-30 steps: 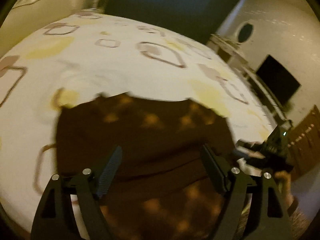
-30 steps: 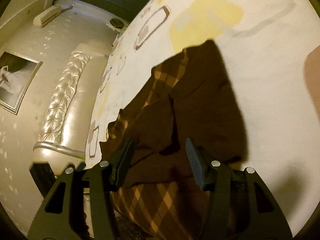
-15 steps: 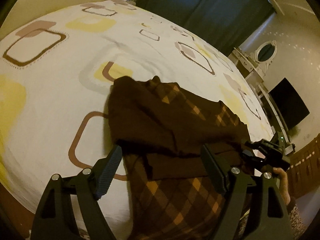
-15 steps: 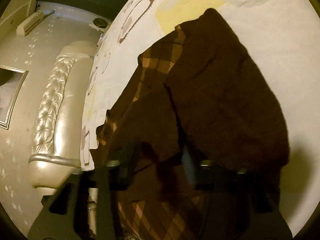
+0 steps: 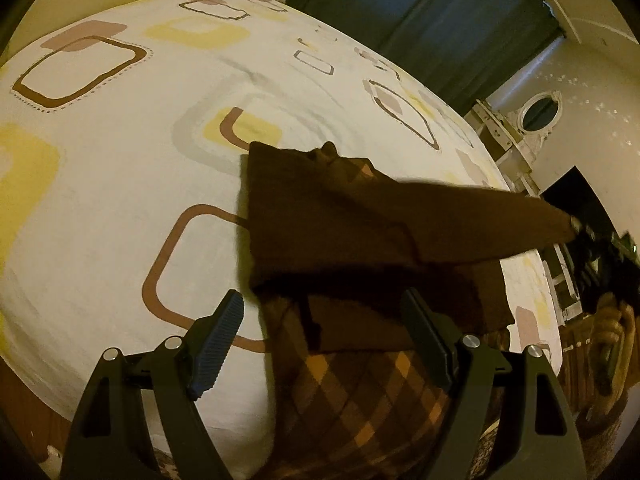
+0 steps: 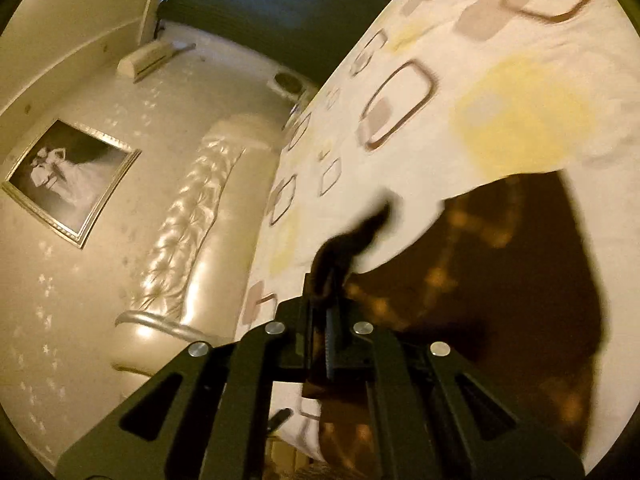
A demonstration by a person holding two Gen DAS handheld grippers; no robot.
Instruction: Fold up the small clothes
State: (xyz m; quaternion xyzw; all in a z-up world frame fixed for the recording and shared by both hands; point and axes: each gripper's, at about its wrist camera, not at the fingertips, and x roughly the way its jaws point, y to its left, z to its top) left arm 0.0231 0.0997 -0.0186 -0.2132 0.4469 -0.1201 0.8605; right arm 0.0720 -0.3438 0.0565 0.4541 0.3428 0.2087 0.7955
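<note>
Now our right gripper (image 6: 328, 300) pinches a corner of the limp brown garment (image 5: 360, 232) on the bed (image 5: 120, 200); left gripper (image 5: 324, 340) spread wide beside its hem, our next hold.

Dim warm light, fisheye warp, blur

- A bed (image 5: 120, 184) carries everything; its cream cover is printed with yellow patches and brown rounded squares.
- A dark brown garment (image 5: 328, 232) with an orange diamond check lies near the bed's edge, one part lifted off the cover, its lower end hanging over the edge.
</note>
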